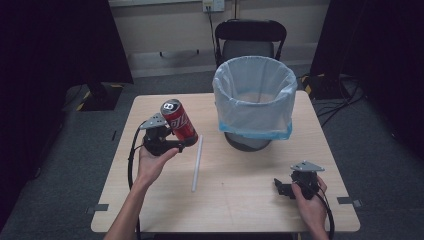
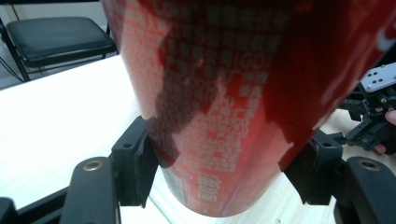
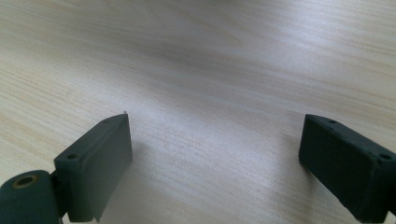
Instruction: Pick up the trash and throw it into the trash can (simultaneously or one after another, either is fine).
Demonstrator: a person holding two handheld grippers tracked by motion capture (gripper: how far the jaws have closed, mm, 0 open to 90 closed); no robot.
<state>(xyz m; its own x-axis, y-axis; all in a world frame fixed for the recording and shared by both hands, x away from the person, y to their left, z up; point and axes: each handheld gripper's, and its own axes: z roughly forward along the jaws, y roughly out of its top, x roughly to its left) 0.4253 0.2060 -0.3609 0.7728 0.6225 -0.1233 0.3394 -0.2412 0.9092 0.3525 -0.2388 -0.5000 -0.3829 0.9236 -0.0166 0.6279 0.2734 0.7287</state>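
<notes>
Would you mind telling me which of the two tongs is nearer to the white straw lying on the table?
Left. The left tongs, gripping the red can, are just left of the straw's far end; the right tongs rest open near the table's right edge, well away.

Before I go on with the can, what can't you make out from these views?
- Can: its base, high view, hidden by the left tool; its top, left gripper view, cut off by the upper edge.
- Print on the can: blurred, too close to read.
- Bin: its bottom, high view, hidden by the liner and rim.
- Right tool: its tips, high view, too small to judge.
- Straw: its ends, too small.
</notes>
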